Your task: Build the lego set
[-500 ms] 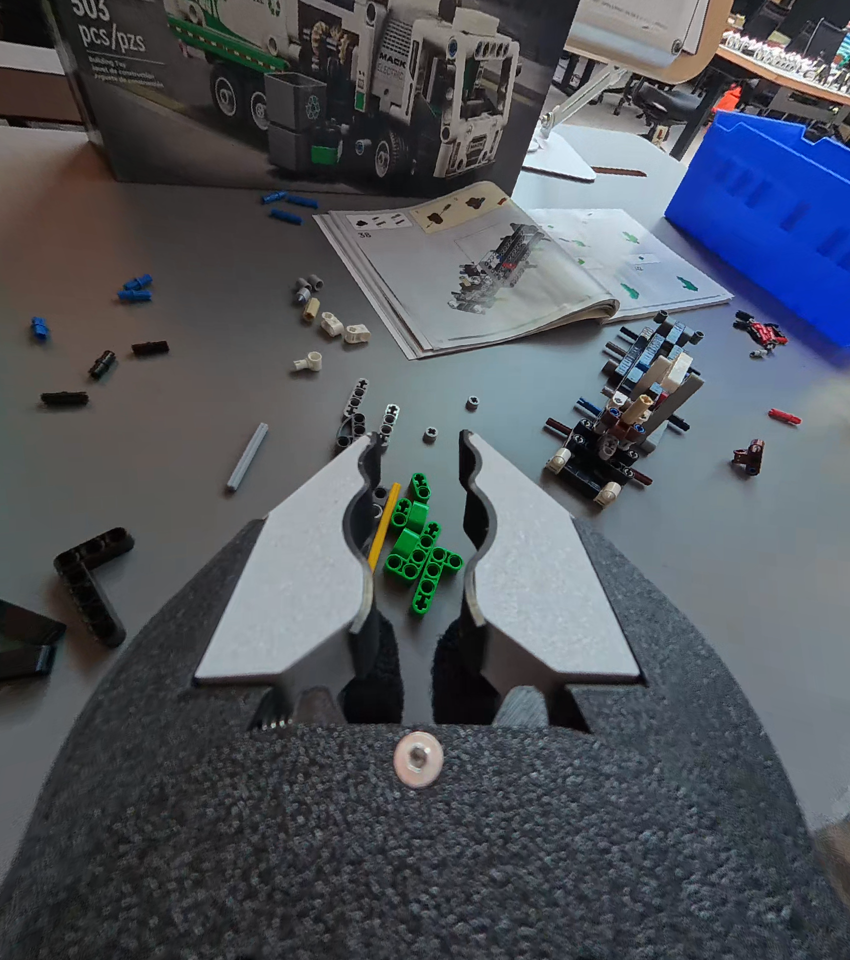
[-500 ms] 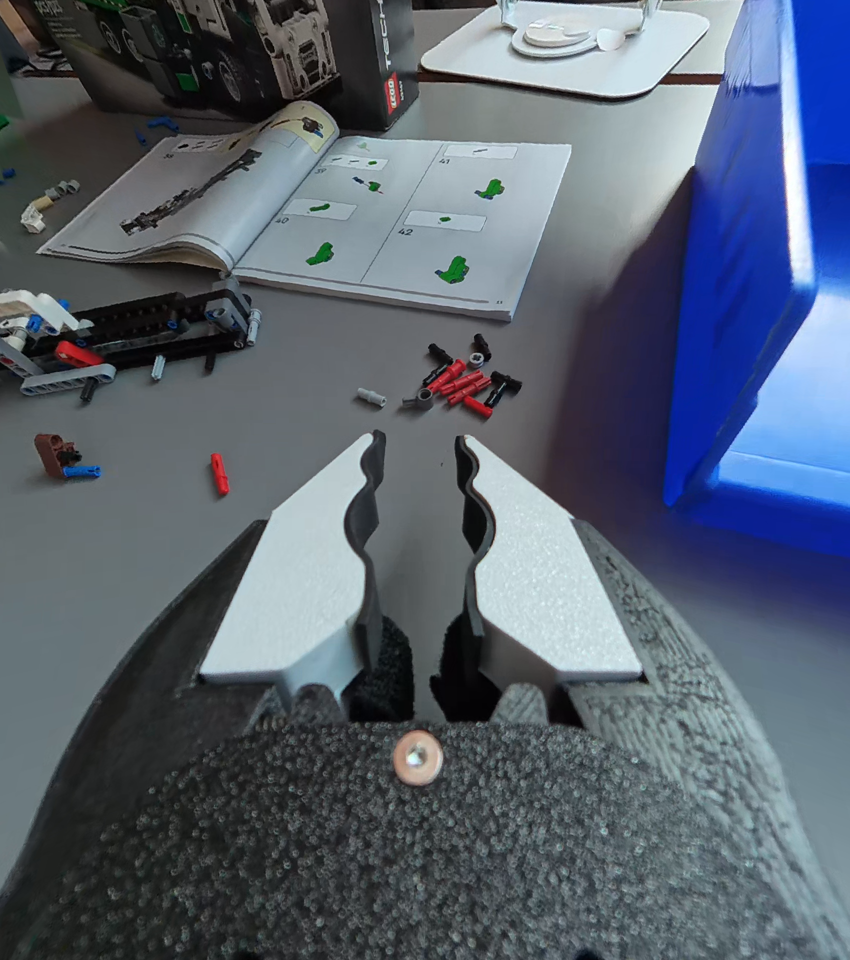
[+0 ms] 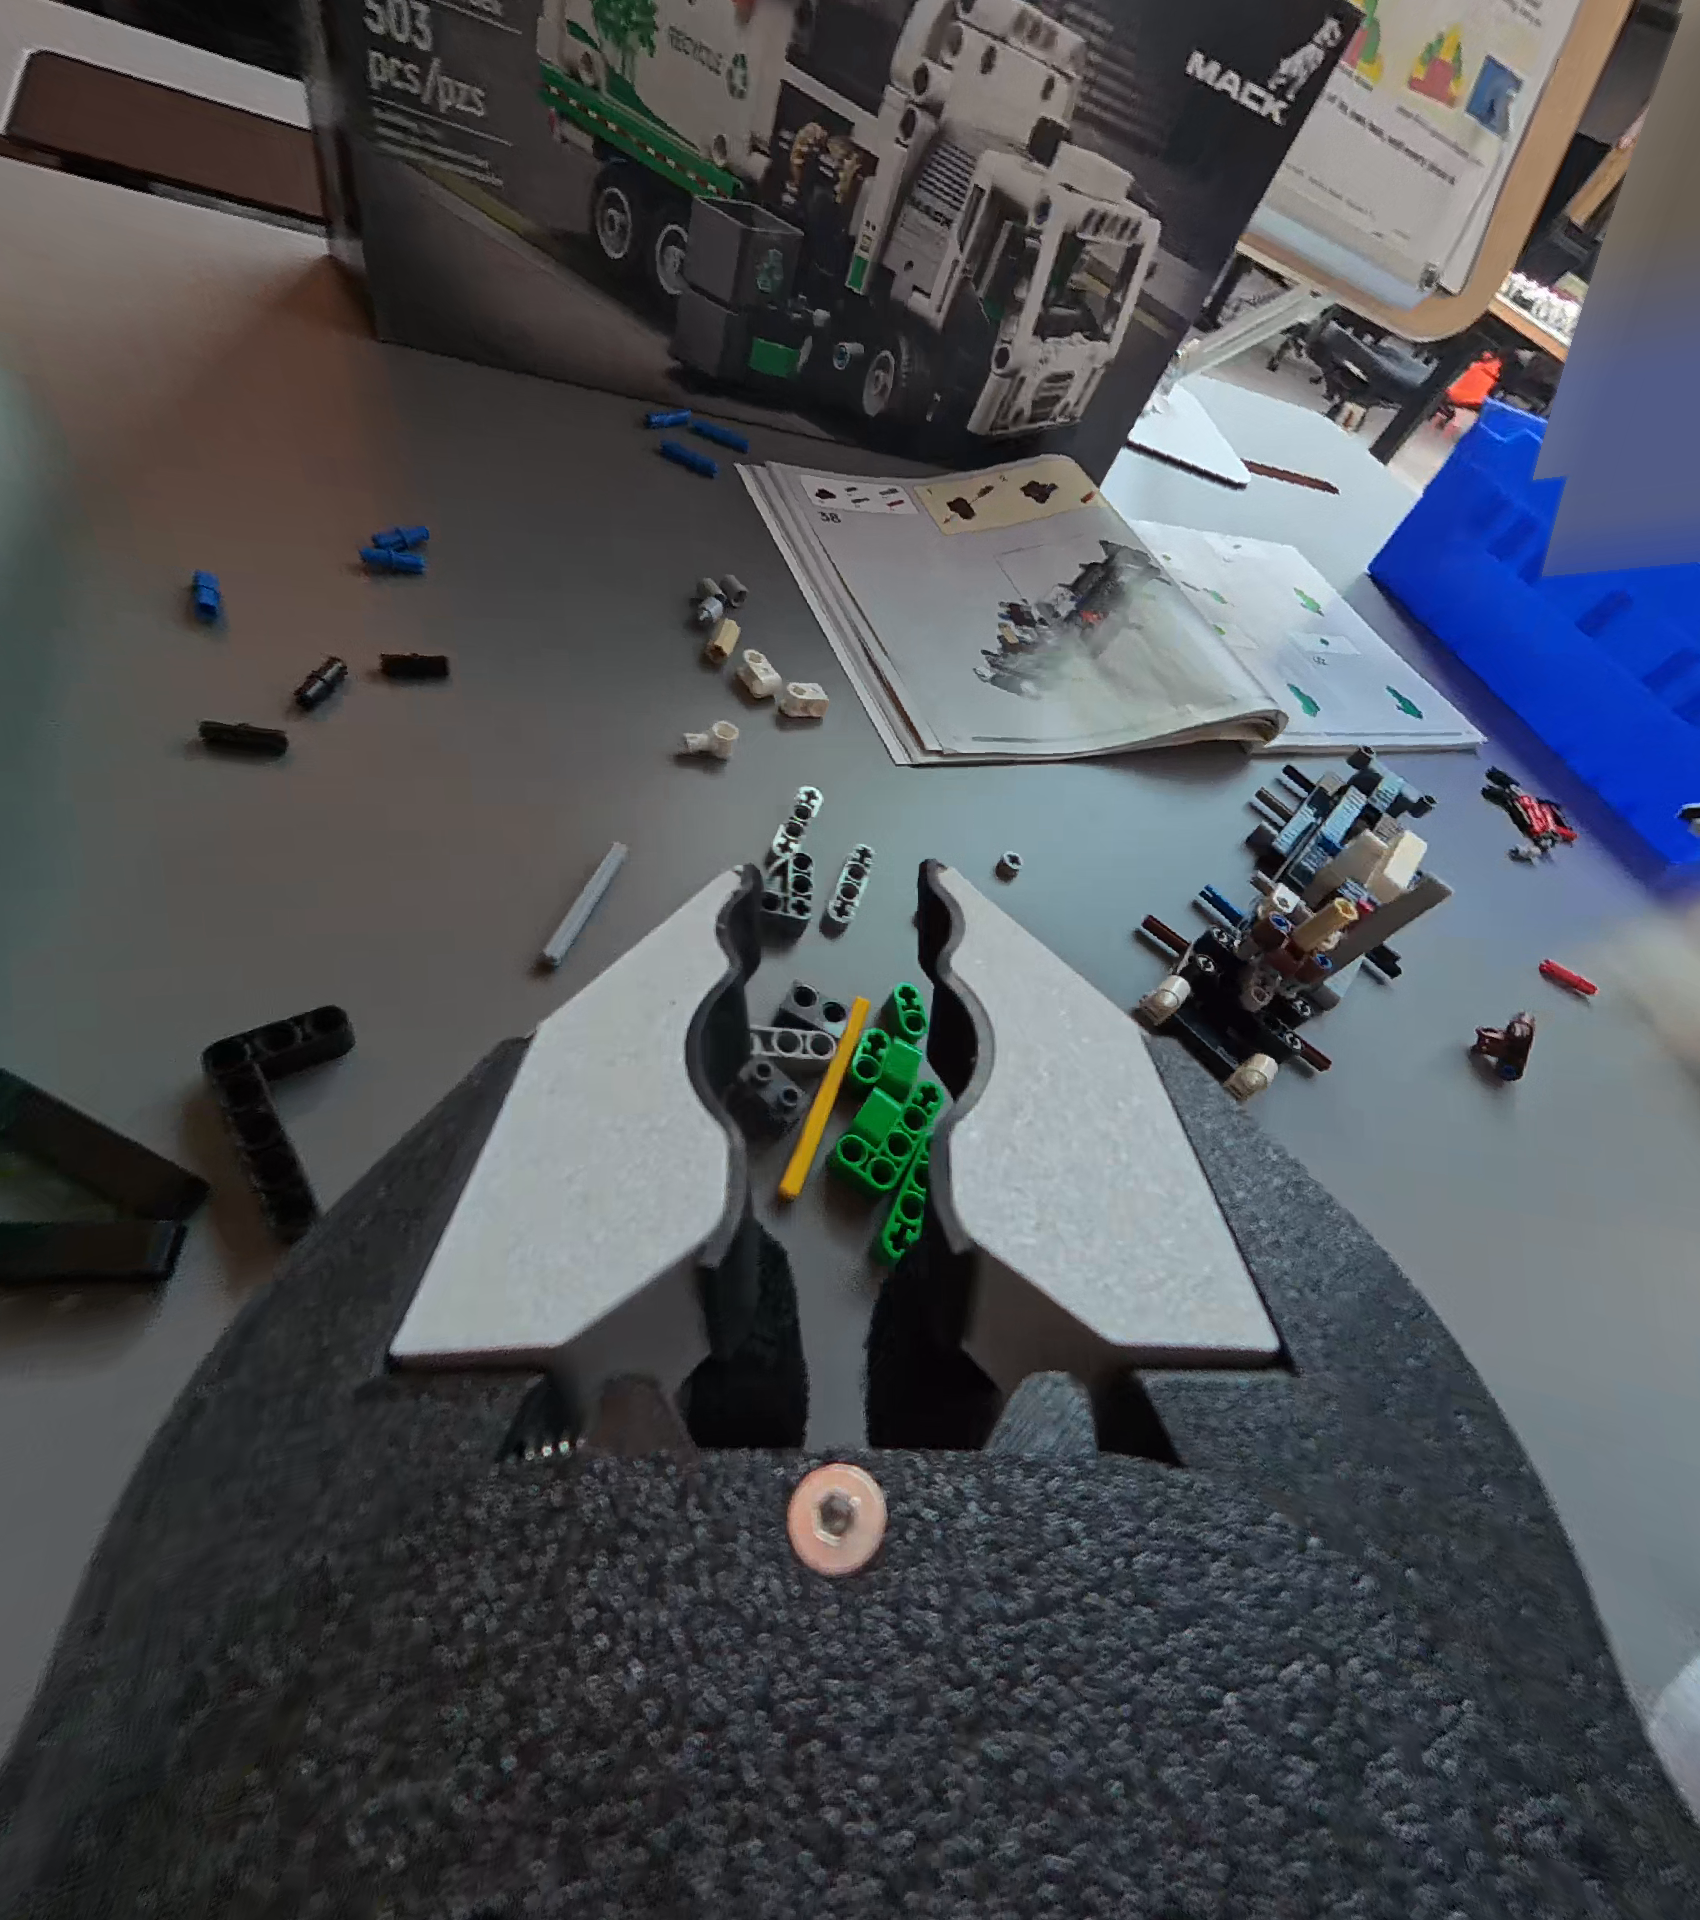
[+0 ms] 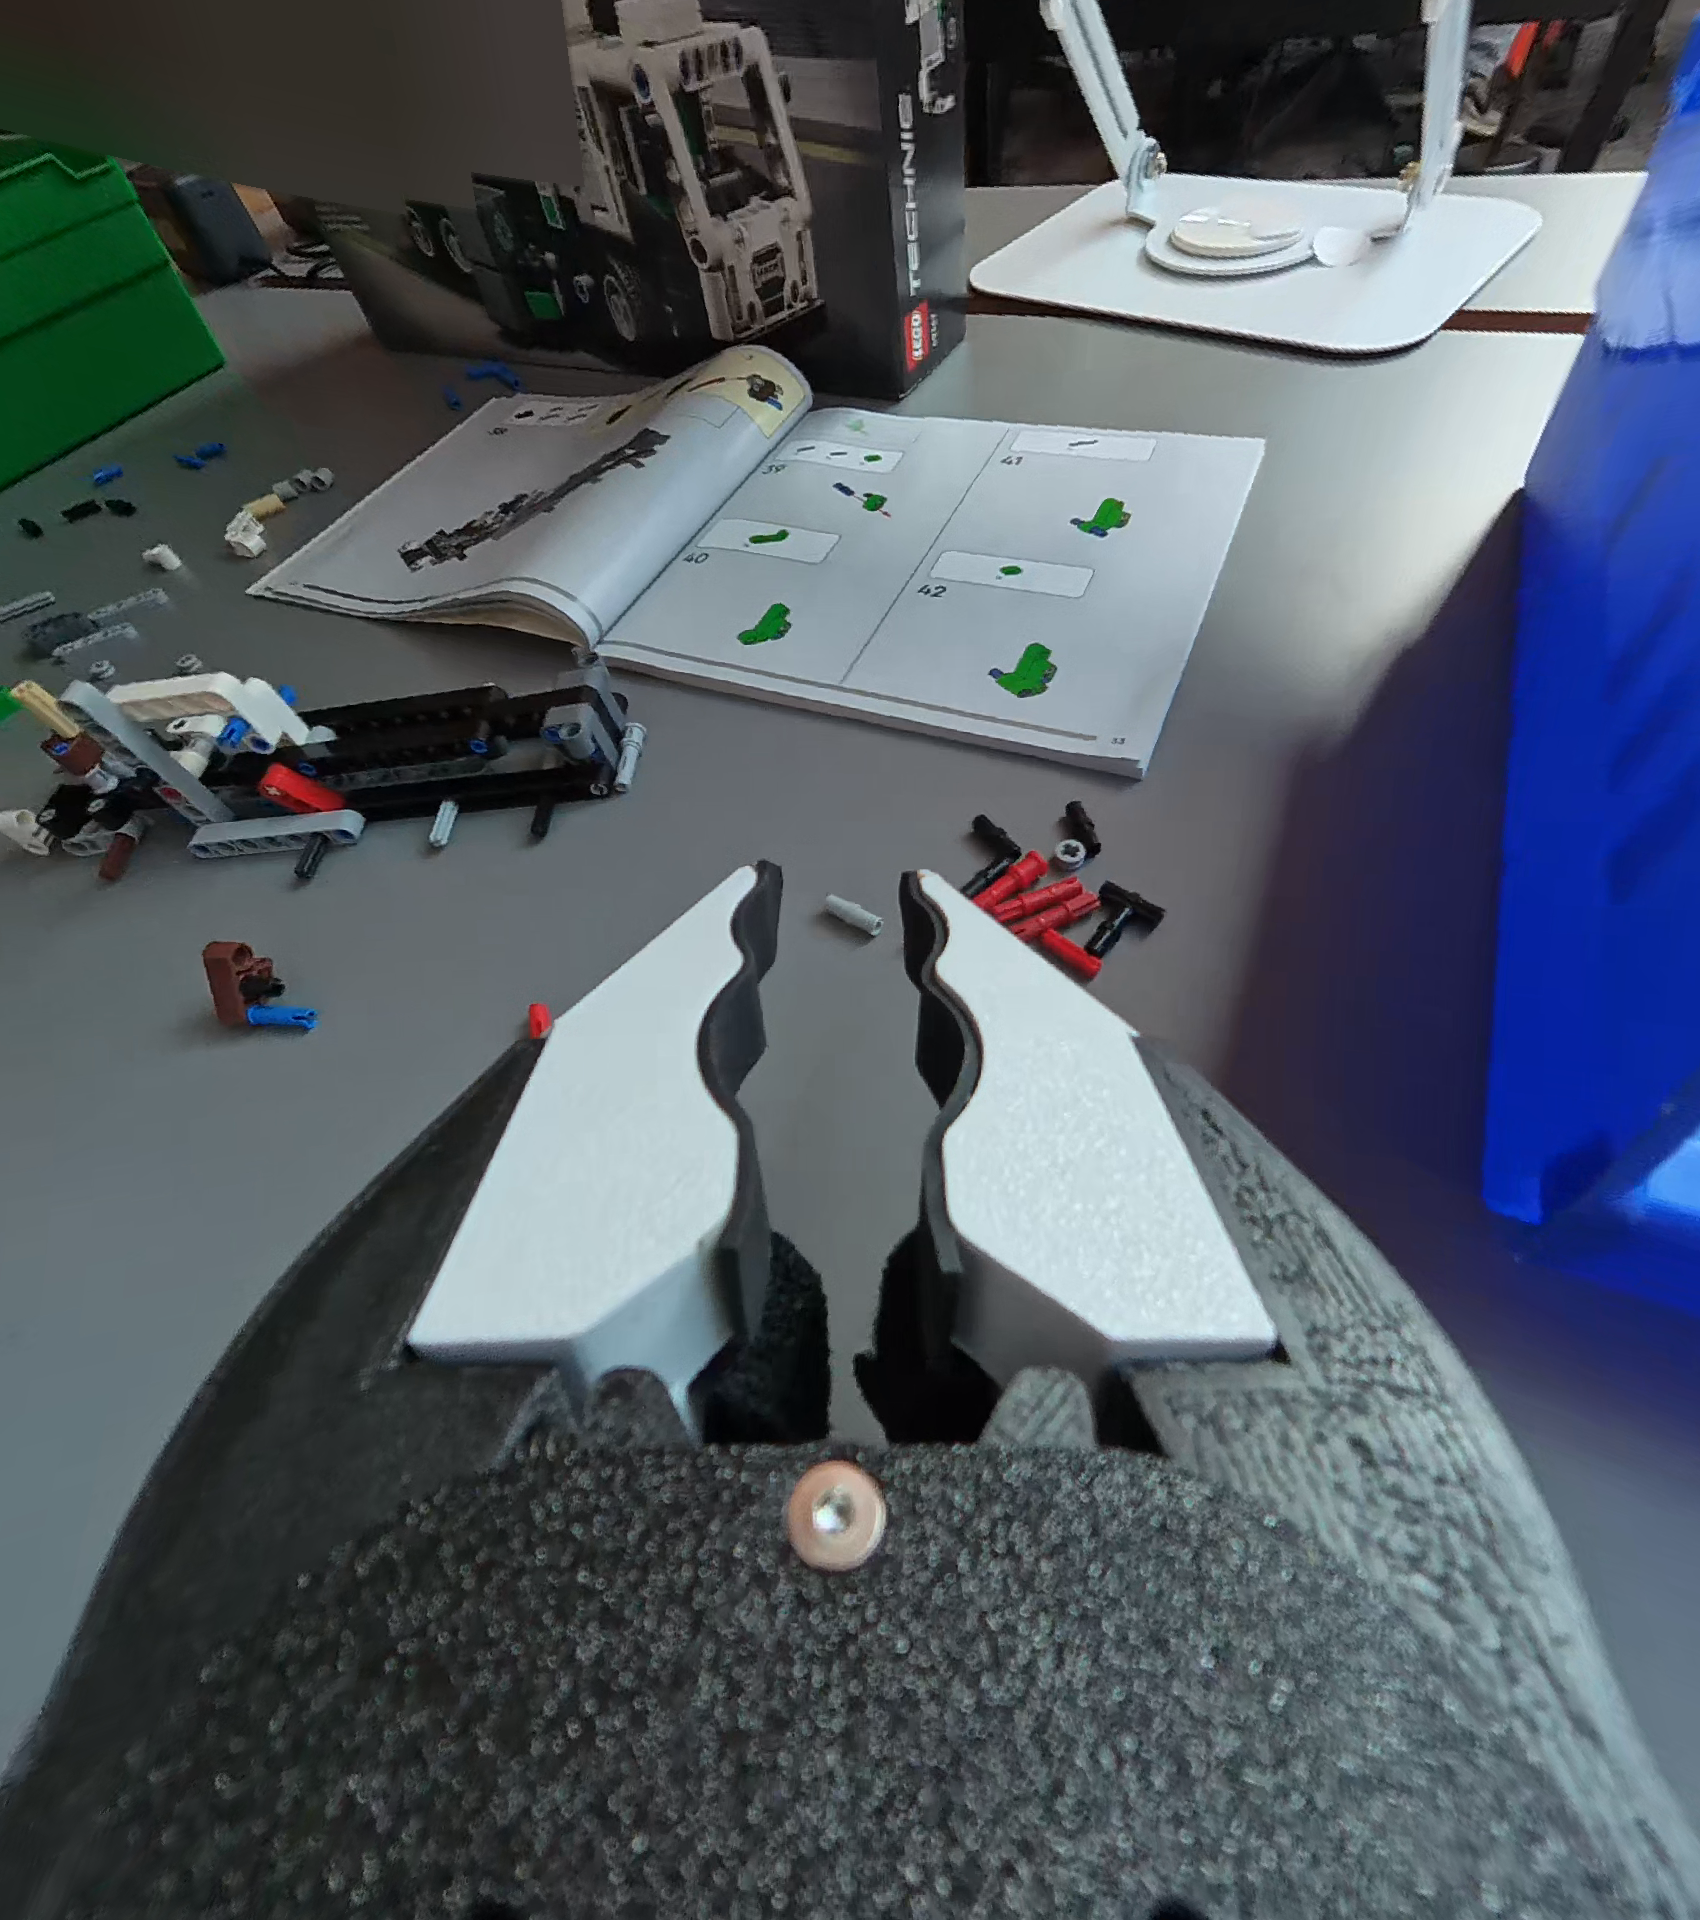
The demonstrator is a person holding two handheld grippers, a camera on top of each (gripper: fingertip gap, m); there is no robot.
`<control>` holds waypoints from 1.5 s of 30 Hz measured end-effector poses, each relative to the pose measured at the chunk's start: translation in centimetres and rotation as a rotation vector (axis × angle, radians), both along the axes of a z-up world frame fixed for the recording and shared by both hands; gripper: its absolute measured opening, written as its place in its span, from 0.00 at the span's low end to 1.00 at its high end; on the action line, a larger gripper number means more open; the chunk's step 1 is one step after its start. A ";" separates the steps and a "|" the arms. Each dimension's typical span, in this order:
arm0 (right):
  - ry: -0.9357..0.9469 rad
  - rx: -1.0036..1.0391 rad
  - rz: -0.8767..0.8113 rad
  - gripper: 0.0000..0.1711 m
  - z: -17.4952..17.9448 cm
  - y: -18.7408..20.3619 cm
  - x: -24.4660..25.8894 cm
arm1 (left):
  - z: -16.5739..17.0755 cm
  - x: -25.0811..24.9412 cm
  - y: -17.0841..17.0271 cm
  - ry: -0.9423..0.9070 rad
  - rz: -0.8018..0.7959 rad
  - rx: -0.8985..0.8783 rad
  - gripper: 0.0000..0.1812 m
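We're picking parts: both tongs, left (image 3: 835,883) and right (image 4: 841,883), gape empty, so next we pinch a green beam (image 3: 887,1127) off the counter (image 3: 410,935).

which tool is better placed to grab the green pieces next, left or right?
Left. The left tool is open with the green pieces lying between its fingers, beside the yellow axle. The right tool, also open, faces a grey pin and red pins.

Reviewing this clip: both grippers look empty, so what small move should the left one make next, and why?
Probably lower the left gripper onto the green pieces and close on one. It is open and empty, and those pieces lie on the table between its fingers beside the yellow axle. The open instruction booklet shows green parts. The right gripper is open, holding nothing.
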State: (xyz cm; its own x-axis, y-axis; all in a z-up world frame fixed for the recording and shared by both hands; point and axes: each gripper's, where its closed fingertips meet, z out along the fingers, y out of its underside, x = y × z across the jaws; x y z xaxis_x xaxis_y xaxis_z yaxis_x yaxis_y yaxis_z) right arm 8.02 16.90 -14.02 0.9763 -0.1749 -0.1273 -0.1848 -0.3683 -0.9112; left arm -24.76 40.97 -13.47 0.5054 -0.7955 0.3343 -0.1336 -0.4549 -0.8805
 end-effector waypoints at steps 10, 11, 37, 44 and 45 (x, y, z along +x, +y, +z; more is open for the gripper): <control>0.070 0.048 -0.022 0.12 0.4 -0.2 0.7 | -1.2 0.3 0.3 0.079 0.013 -0.017 0.15; 0.068 0.045 -0.020 0.12 0.4 -0.2 0.7 | -1.3 0.3 0.3 0.082 0.013 -0.021 0.15; 0.097 0.043 -0.007 0.12 0.3 -0.2 0.6 | -1.0 0.6 -0.2 0.077 -0.016 0.005 0.13; 0.076 -0.004 0.014 0.12 -0.3 0.2 0.2 | -0.8 0.7 -0.5 0.065 -0.038 0.014 0.12; 0.078 -0.011 0.018 0.13 -0.4 0.3 0.2 | -0.7 0.8 -0.6 0.063 -0.042 0.019 0.12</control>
State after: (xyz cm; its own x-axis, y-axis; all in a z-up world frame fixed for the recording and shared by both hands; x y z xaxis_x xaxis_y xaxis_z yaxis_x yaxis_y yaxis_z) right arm 8.17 17.17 -14.42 0.9665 -0.1591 -0.2013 -0.2484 -0.3826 -0.8899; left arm -24.00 40.41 -14.19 0.4909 -0.8223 0.2877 -0.2075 -0.4311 -0.8781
